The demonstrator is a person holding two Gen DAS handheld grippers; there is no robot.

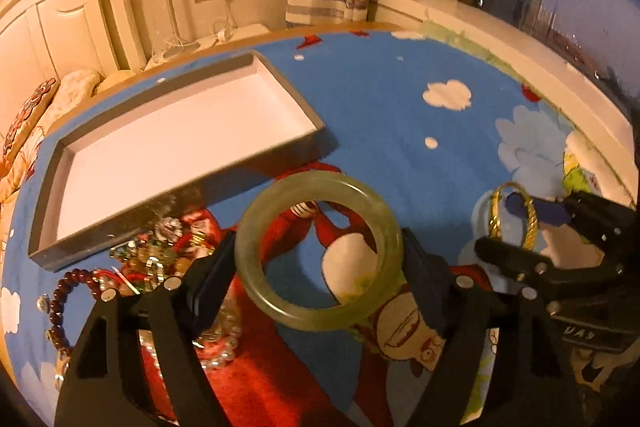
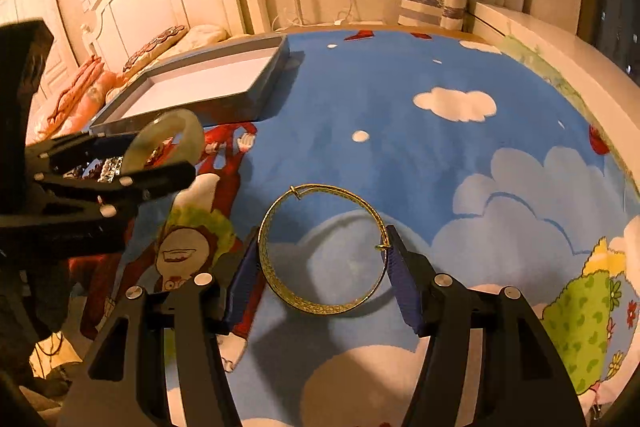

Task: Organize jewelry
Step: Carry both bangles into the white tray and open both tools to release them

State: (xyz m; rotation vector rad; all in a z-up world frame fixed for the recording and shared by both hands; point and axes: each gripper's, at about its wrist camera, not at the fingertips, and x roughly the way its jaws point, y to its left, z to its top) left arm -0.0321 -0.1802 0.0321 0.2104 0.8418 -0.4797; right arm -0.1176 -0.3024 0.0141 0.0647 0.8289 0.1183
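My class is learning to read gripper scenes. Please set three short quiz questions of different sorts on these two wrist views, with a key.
1. True or false: the gray tray already holds jewelry.
2. Which bangle does the left gripper hold? A) green jade bangle B) gold bangle C) red bead bracelet
3. Fill in: the heap of loose jewelry lies just outside the tray's ____ wall.

Key
1. False: its white floor is bare.
2. A; the right gripper has the gold bangle between its fingers.
3. Near.
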